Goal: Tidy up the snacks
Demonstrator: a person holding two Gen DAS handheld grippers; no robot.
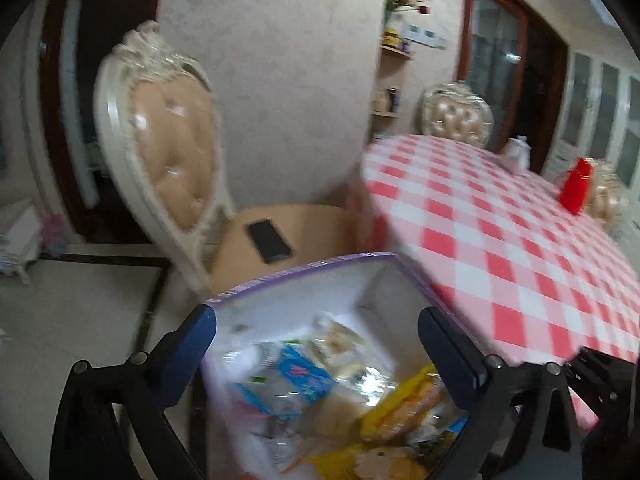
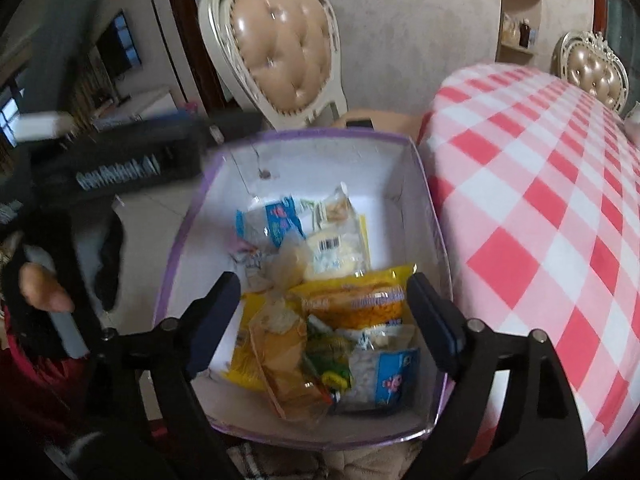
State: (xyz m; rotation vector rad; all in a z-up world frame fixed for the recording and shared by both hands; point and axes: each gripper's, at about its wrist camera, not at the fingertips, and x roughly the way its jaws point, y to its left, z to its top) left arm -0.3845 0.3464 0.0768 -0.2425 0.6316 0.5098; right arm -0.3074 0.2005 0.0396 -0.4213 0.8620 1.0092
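Both grippers above white box with purple rim, beside table with red-white checked cloth.
Left gripper: jaws wide apart, nothing between pads.
Right gripper: jaws spread too, nothing gripped.
Snack packets piled inside box (yellow, blue, clear ones).
Behind box: padded chair, dark phone on seat.
Red packet at far side of table.
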